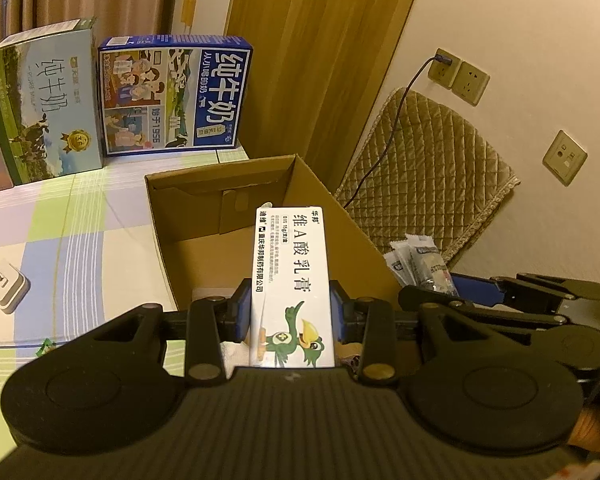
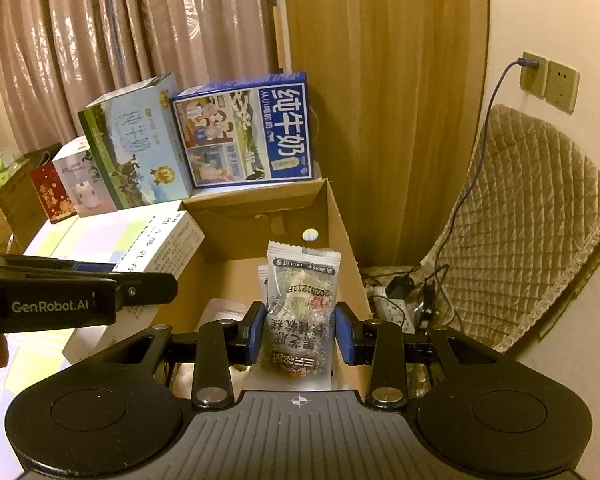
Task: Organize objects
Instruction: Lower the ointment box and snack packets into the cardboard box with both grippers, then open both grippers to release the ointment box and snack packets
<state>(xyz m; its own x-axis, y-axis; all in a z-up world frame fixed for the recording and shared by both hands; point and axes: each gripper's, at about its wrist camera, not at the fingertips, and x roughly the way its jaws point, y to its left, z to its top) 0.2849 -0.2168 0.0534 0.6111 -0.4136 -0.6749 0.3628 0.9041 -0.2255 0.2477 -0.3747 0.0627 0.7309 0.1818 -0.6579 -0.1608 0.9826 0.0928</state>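
Note:
My left gripper (image 1: 291,312) is shut on a white ointment box (image 1: 290,276) with a green bird print, held lengthwise over the open cardboard box (image 1: 224,216). My right gripper (image 2: 300,330) is shut on a grey snack packet (image 2: 301,304), with a second packet behind it, also above the cardboard box (image 2: 339,216). In the left wrist view the right gripper (image 1: 451,284) and its snack packets (image 1: 417,258) show at the box's right rim. In the right wrist view the left gripper (image 2: 112,276) with the white ointment box (image 2: 160,244) sits at the left.
Two milk cartons, one green (image 1: 44,100) and one blue (image 1: 176,94), stand behind the cardboard box on a checked tablecloth (image 1: 80,240). A small white charger (image 1: 6,286) lies at left. A quilted cushion (image 1: 431,172), wall sockets (image 1: 455,76) and a power strip (image 2: 395,304) are on the right. Curtains hang behind.

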